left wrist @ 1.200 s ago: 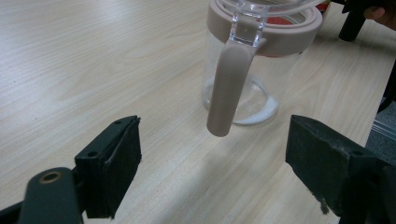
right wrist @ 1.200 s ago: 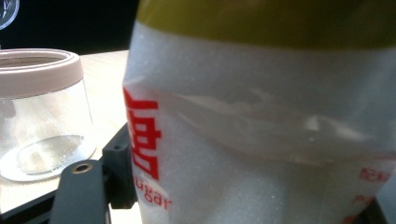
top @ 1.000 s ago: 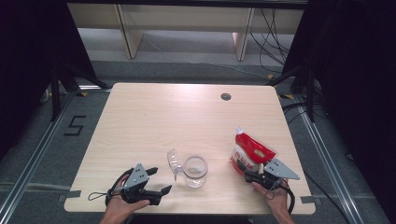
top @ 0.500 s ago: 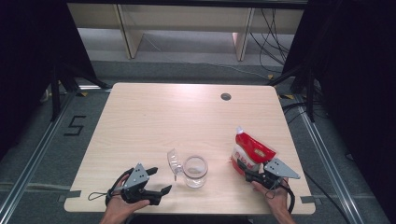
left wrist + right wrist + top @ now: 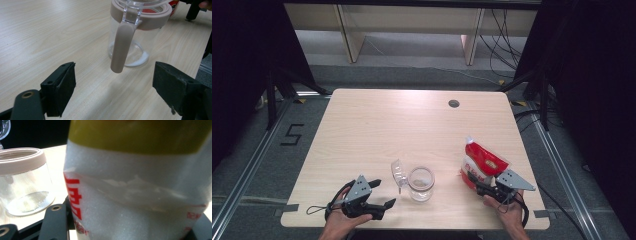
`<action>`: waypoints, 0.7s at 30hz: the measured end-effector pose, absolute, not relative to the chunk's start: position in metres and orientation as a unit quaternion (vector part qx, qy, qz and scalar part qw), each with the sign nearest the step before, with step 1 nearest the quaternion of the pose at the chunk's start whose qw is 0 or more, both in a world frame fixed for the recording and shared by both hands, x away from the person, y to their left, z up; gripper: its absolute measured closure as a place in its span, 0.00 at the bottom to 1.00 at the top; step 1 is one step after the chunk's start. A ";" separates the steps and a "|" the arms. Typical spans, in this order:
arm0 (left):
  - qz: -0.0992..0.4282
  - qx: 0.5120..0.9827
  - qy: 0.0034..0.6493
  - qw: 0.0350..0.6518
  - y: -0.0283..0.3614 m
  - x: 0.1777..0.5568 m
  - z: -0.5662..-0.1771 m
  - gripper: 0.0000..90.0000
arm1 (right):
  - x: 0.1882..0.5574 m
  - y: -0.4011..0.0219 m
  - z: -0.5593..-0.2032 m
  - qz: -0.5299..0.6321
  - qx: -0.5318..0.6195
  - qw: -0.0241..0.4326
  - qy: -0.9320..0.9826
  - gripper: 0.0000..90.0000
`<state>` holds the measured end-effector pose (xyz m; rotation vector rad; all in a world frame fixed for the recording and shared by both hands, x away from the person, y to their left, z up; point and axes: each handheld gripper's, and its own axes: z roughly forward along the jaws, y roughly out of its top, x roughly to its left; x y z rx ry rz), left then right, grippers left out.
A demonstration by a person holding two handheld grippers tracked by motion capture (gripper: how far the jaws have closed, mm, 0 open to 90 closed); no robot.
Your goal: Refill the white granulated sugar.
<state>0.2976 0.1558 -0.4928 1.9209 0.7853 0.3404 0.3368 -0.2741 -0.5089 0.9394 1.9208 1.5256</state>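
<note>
A clear glass jar [image 5: 420, 182] with a beige rim stands near the table's front edge, its hinged lid [image 5: 398, 173] flipped open to the left. A thin white layer covers its bottom [image 5: 135, 58]. My left gripper [image 5: 383, 193] lies left of the jar, open and empty, aimed at the jar's hanging beige clasp [image 5: 122, 47]. A red and white bag [image 5: 482, 160] of white grains stands upright to the right of the jar. My right gripper [image 5: 473, 181] has just been closing its jaws, and they press on the bag's lower part [image 5: 137, 195]. The jar [image 5: 25, 180] stands beside it.
The light wooden table [image 5: 412, 120] has a dark cable hole [image 5: 454, 103] near its far edge. Pale shelving [image 5: 412, 25] stands behind the table, with cables at the back right. Metal rails run along the floor on both sides.
</note>
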 end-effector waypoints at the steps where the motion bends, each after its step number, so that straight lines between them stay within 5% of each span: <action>1: 0.141 0.793 0.324 0.496 0.156 0.297 -0.493 0.20 | 0.337 -0.274 -0.509 0.564 0.348 0.256 0.704 0.44; 10: 0.146 0.796 0.314 0.497 0.158 0.299 -0.491 0.20 | 0.329 -0.268 -0.504 0.563 0.335 0.237 0.717 0.45; 21: 0.141 0.789 0.328 0.501 0.157 0.298 -0.492 0.20 | 0.328 -0.269 -0.494 0.552 0.273 0.296 0.730 0.45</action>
